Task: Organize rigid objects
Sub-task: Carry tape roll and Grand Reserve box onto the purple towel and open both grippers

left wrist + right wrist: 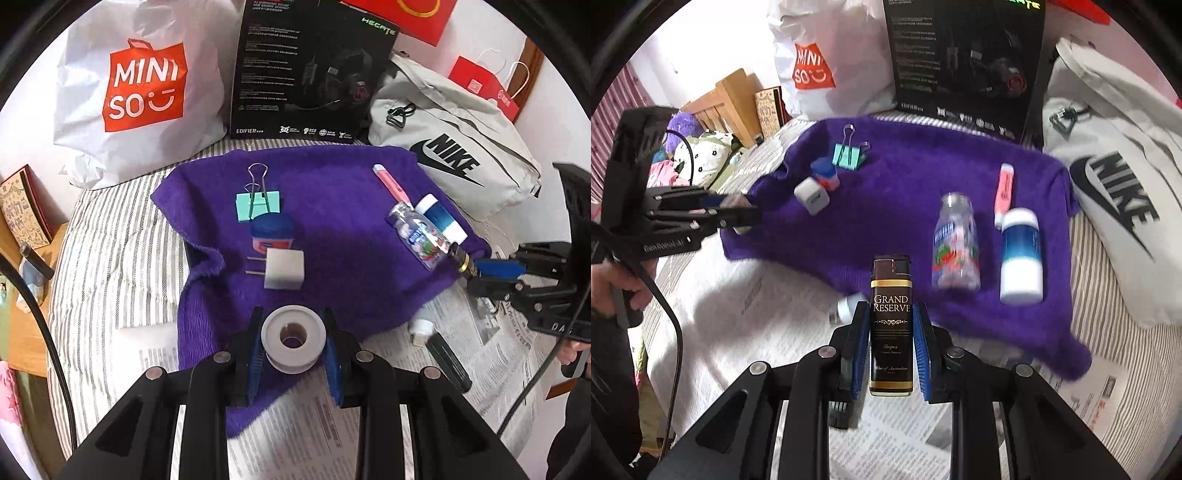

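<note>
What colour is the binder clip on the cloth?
The binder clip is mint green with silver wire handles, clearest in the left wrist view.

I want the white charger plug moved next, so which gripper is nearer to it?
Left. The left gripper, shut on a white tape roll, sits just below the charger plug. The right gripper, holding a lighter, is farther off to the side.

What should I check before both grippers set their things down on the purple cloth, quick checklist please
1. Left gripper clamped on the white tape roll: ok.
2. Right gripper clamped on the lighter: ok.
3. Bare space on the purple cloth between the two groups: ok.
4. White charger clear of the roll: ok.
5. Small white bottle and black marker on the newspaper, not yet moved: not ok.
6. Heights above the cloth: cannot tell.
</note>
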Tool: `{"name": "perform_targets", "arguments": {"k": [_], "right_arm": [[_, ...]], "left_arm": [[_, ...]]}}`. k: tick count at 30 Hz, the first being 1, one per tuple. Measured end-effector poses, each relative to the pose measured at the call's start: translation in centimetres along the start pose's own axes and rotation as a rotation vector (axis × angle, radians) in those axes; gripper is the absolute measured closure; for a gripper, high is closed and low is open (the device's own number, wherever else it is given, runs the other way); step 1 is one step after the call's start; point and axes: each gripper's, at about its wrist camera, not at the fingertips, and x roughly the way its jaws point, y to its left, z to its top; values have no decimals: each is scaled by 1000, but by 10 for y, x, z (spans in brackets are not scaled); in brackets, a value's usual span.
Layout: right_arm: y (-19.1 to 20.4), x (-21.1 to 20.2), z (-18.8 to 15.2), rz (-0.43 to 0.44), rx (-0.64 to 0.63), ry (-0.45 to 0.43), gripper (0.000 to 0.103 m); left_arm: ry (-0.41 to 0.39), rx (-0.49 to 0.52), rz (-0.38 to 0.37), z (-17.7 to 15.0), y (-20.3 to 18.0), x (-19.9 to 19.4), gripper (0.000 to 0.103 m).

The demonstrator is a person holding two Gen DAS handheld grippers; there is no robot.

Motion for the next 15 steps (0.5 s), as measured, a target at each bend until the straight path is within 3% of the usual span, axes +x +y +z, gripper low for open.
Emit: {"name": "perform_targets", "arguments": {"k": [9, 15], "right_arm": [[-5, 37, 46, 4, 3, 10, 80], [-4, 70, 60, -13, -7, 53, 80]], "left_arm": [[50, -1, 5, 10, 10, 31, 76], [63, 17, 4, 10, 10, 44, 76]]}}
